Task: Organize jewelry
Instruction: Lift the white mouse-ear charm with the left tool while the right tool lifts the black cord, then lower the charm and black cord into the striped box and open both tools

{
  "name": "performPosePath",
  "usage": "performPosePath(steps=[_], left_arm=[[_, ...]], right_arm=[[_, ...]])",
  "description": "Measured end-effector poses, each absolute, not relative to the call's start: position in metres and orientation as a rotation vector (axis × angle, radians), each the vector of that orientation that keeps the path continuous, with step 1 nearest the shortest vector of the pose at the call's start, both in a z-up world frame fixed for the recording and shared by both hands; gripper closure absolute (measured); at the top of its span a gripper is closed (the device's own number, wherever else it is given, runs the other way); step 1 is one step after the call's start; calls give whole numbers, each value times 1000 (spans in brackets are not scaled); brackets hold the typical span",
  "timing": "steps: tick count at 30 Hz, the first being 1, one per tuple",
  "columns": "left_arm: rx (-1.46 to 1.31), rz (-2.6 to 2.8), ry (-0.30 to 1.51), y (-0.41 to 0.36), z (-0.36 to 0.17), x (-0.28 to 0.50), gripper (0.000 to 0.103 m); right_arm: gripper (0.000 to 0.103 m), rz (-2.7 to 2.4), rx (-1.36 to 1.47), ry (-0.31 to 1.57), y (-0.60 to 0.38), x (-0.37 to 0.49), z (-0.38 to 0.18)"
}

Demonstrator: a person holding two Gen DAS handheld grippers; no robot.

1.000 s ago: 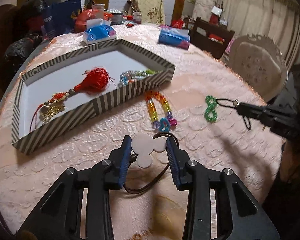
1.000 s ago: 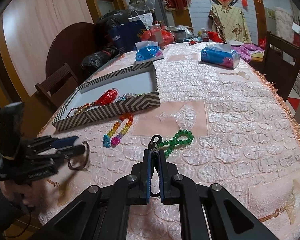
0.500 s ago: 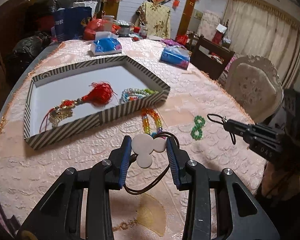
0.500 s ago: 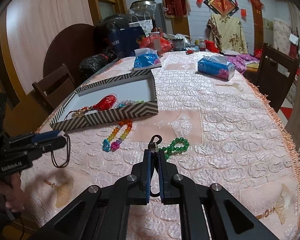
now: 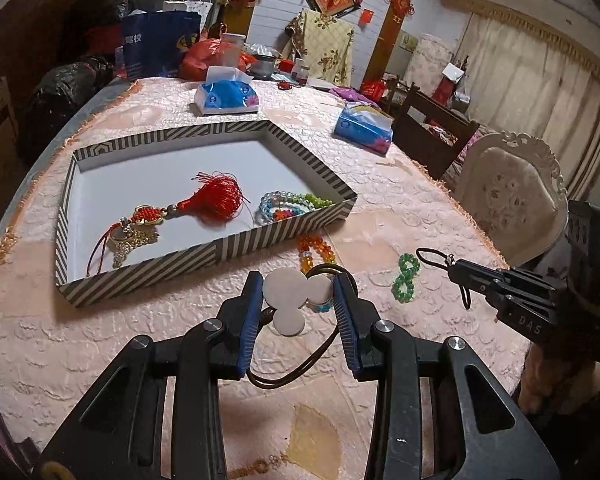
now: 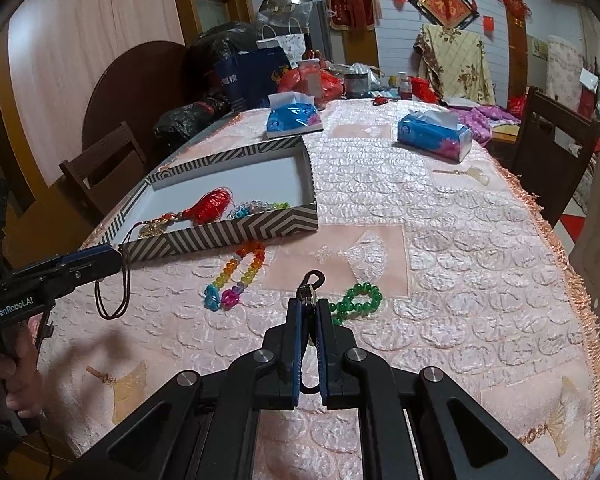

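Observation:
My left gripper point(image 5: 298, 290) is shut on a white three-lobed pendant point(image 5: 290, 294) with a dark cord loop point(image 5: 296, 368) hanging under it, held above the table in front of the striped tray point(image 5: 148, 276). The tray holds a red tassel charm point(image 5: 212, 202) and bead bracelets point(image 5: 288, 206). My right gripper point(image 6: 309, 304) is shut on a black cord with a metal clasp point(image 6: 310, 284), lifted off the table. A rainbow bead bracelet point(image 6: 240, 272) and a green bead bracelet point(image 6: 358, 298) lie on the pink cloth.
Two blue tissue packs point(image 5: 226, 98) point(image 5: 364, 128) lie beyond the tray. Bags and clutter crowd the table's far end point(image 6: 300, 76). Chairs stand at the right point(image 5: 512, 196) and left point(image 6: 100, 168) edges.
Both grippers have risen and pulled back from the table with their loads. The black cord has come up off the cloth beside the green bracelet.

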State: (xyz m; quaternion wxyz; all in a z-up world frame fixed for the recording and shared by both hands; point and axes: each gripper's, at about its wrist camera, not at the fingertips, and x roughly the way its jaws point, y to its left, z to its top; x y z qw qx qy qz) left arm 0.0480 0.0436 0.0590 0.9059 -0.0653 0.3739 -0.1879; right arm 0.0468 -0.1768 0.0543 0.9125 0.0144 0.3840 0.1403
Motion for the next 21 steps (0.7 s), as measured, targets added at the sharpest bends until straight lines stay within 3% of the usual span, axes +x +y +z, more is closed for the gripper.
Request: performPosePath(steps=[21], left_arm=[[-144,-334,749,69,74,90,69]], right_arm=[[97,305,-78,817,-141,87,81]])
